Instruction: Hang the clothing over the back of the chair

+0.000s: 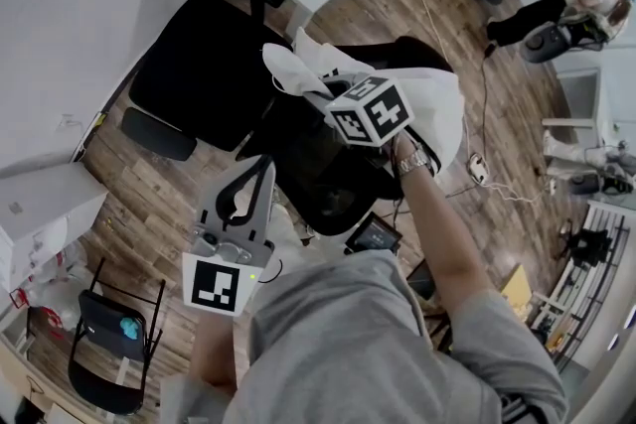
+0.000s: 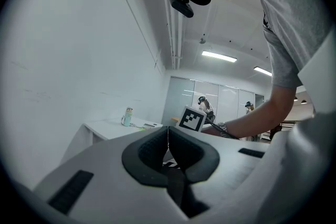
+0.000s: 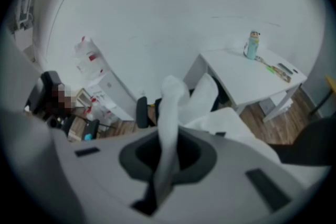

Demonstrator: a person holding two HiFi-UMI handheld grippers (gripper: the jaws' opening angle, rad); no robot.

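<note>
My right hand-held gripper [image 3: 168, 135]: arm outstretched, tilted down, clamped on white fabric clothing [image 1: 438, 110] hanging beneath it over black office chair [image 1: 316, 172] | my left hand-held gripper [image 2: 168, 136]: level, closed, empty

In the head view the marker cube [image 1: 370, 111] and the loose white cloth garment [image 1: 437, 99] cover the jaws of the right gripper [image 3: 167, 157], and the garment hides part of the black swivel office chair [image 1: 318, 166] beneath it. The right gripper view is soft all over: the fold pinched between its jaws shows no seam, and the small pale green bottle [image 3: 252, 44] has an unreadable label. Two far figures [image 2: 203, 107] in the left gripper view are too small to make out
</note>
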